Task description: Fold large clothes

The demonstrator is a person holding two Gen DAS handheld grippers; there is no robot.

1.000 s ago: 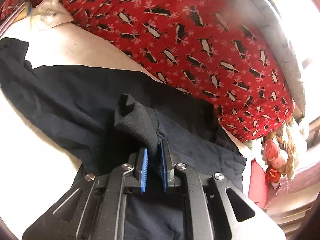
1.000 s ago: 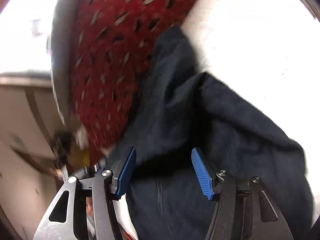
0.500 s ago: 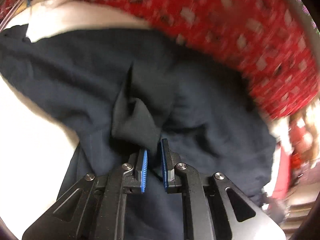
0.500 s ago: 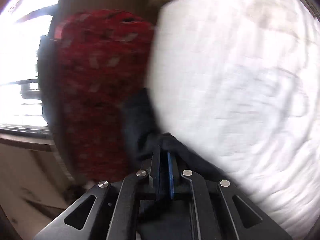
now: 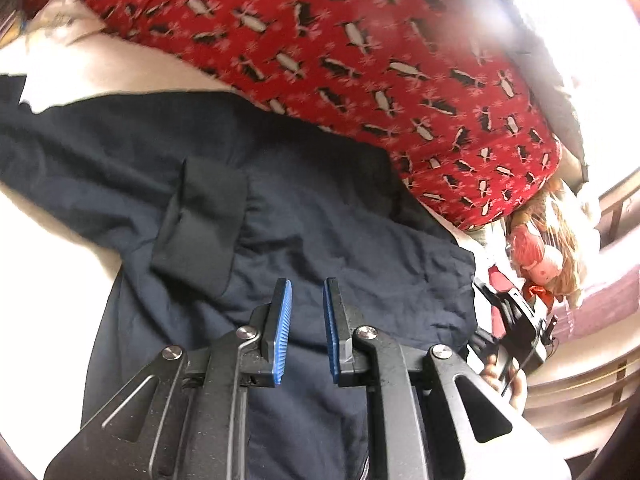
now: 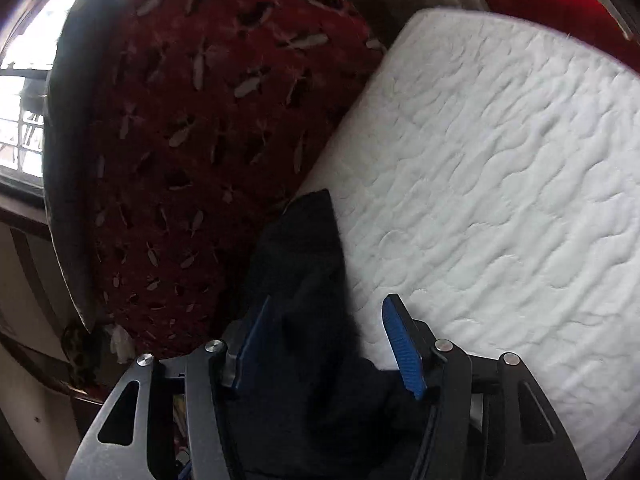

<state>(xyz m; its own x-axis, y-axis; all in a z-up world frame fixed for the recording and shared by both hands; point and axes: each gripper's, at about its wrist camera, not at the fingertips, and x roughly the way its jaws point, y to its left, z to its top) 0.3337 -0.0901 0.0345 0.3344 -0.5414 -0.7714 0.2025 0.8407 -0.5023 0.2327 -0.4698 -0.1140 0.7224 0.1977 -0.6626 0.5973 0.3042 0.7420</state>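
Observation:
A dark navy garment [image 5: 320, 232] lies spread on the white mattress, its ribbed cuff [image 5: 200, 232] folded back onto the body. My left gripper [image 5: 306, 336] hovers just above the garment with its blue pads slightly apart and nothing between them. In the right wrist view, my right gripper [image 6: 328, 348] is open, and a dark fold of the same garment [image 6: 308, 264] lies loose between and ahead of its fingers, at the mattress edge. The right gripper also shows at the right edge of the left wrist view [image 5: 516, 328].
A red penguin-print blanket [image 5: 360, 52] is bunched along the far side of the white quilted mattress [image 6: 500, 184]. A doll and red items [image 5: 536, 256] sit at the bed's corner. A window [image 6: 20, 92] lies beyond the blanket.
The left gripper has let go of the cuff, which now lies flat on the garment. The right gripper shut on a fold half a second ago and has opened again.

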